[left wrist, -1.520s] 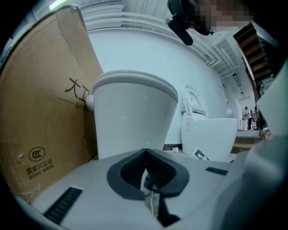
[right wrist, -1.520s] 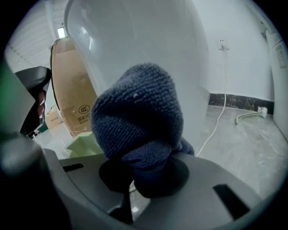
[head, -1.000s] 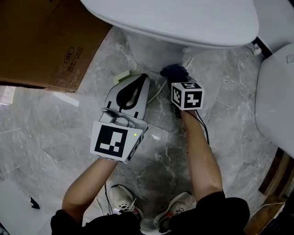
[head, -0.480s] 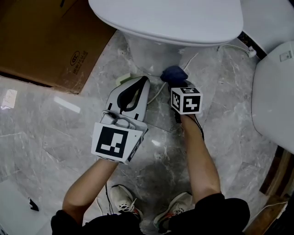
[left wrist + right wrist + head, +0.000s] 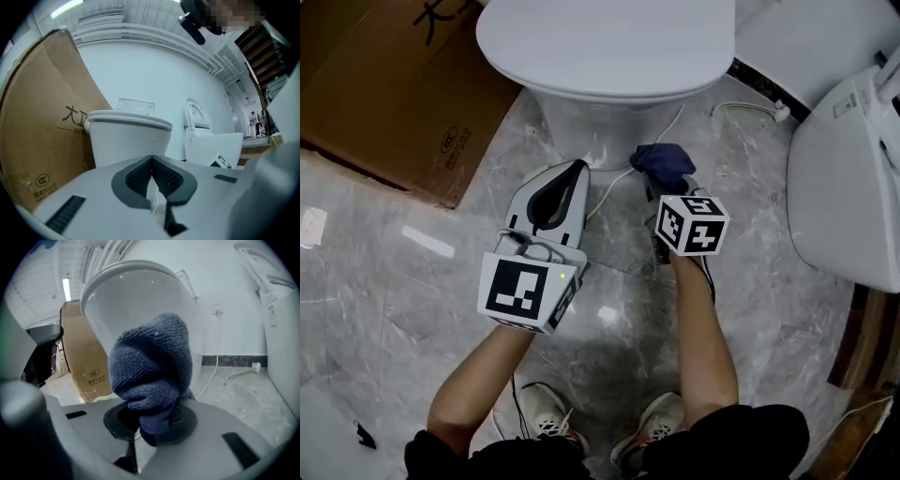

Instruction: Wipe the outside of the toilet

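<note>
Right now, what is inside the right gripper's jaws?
A bunched blue cloth, clamped by the right gripper. The cloth hides part of the toilet behind it.

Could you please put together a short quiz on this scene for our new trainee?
1. True or false: the left claw is shut with nothing in it.
2. What does the right claw grip? A) a yellow sponge B) a blue cloth C) a scrubbing brush
3. Fill in: in the head view, the cardboard box lies to the ____ of the toilet.
Key: 1 true; 2 B; 3 left.
</note>
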Action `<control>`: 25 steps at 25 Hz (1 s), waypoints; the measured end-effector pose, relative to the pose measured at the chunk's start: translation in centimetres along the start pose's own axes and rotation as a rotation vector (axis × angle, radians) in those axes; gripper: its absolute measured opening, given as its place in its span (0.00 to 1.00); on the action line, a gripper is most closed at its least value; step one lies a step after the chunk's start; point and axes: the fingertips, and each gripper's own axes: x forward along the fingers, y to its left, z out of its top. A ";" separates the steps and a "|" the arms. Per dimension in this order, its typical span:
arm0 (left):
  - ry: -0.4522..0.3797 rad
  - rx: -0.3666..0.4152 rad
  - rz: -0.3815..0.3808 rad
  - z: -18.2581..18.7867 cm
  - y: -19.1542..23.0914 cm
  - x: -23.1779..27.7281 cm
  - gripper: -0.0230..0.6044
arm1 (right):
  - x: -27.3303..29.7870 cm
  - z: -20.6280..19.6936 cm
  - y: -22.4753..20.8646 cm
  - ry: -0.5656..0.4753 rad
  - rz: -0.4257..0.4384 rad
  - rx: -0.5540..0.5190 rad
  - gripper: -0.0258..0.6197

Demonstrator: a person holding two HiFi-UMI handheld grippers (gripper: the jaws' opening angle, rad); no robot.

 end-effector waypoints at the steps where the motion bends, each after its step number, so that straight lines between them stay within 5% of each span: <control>1: -0.008 -0.003 -0.001 0.4 -0.2 0.0 0.05 | -0.7 1.1 0.1 -0.014 0.002 -0.015 0.13; 14: -0.017 0.002 0.007 2.1 -0.9 -1.0 0.05 | -7.3 12.6 3.4 -0.149 0.111 -0.074 0.13; 25: -0.063 0.052 -0.007 3.2 -1.3 -1.7 0.05 | -6.6 15.0 4.7 -0.147 0.111 -0.102 0.13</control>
